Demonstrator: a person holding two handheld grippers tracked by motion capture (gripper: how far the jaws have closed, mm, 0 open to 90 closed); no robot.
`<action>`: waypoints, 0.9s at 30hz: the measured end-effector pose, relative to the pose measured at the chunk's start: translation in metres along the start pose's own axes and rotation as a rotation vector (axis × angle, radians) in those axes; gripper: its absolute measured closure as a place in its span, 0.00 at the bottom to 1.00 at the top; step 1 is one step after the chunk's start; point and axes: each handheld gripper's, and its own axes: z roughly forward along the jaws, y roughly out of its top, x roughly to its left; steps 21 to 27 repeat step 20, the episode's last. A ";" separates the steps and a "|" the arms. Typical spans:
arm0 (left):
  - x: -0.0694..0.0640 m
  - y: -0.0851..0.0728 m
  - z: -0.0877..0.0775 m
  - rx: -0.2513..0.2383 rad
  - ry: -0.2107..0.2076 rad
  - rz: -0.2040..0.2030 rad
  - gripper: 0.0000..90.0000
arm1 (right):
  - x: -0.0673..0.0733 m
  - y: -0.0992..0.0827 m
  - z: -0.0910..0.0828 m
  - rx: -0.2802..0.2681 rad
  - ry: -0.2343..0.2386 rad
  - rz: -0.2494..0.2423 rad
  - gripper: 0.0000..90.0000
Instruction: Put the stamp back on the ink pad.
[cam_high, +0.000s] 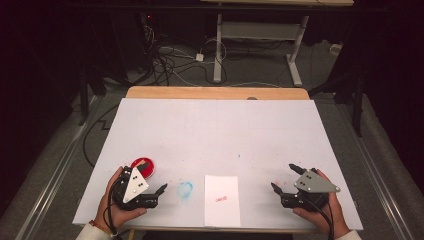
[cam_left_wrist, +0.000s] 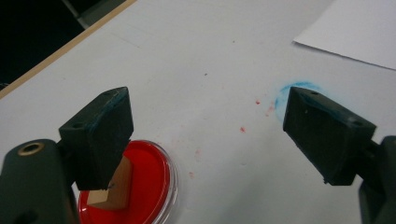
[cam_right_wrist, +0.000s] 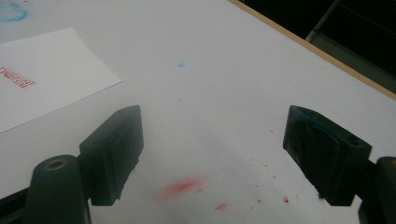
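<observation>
- High view: left gripper (cam_high: 156, 176) at lower left of the frame, jaws spread wide, holding nothing; grey plate on top covering part of the red ink pad (cam_high: 145, 166) just behind it, so only the pad's upper right arc seen.
- Right gripper (cam_high: 285, 177) at lower right, jaws likewise wide apart and empty, over bare table.
- White paper (cam_high: 222, 199) at lower centre between the two grippers, a small red stamp mark (cam_high: 221, 199) on it, too small to read; paper's lower end near the table's near edge.
- Blue smudge (cam_high: 184, 189) just left of the paper; broad open white table (cam_high: 220, 130) above, wooden strip along its far edge; dark room beyond, with cables and a desk frame on the floor.
- Left gripper view: jaws wide apart; wooden stamp (cam_left_wrist: 114, 189) standing in the red ink pad (cam_left_wrist: 147, 182) at lower left, partly hidden behind the left jaw, pad cut off by the bottom edge.
- Blue smudge (cam_left_wrist: 280, 95) half hidden by the right jaw; paper (cam_left_wrist: 355, 32) corner at upper right, cut off; red specks on the table between.
- Right gripper view: jaws wide, nothing between; red smear (cam_right_wrist: 184, 185) on the table at lower centre; paper (cam_right_wrist: 46, 70) at upper left with stamp mark (cam_right_wrist: 16, 77) cut off by the left edge, unreadable; table edge at upper right.
</observation>
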 end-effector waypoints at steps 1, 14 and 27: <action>0.000 0.000 0.000 0.002 0.000 0.001 0.18 | 0.000 0.000 0.000 0.000 0.001 -0.001 0.23; 0.001 0.002 0.004 0.009 -0.002 -0.012 0.18 | -0.002 -0.002 0.000 0.000 0.004 0.008 0.23; 0.003 0.004 0.008 0.008 -0.009 -0.024 0.18 | -0.004 -0.003 0.000 0.001 0.003 0.012 0.23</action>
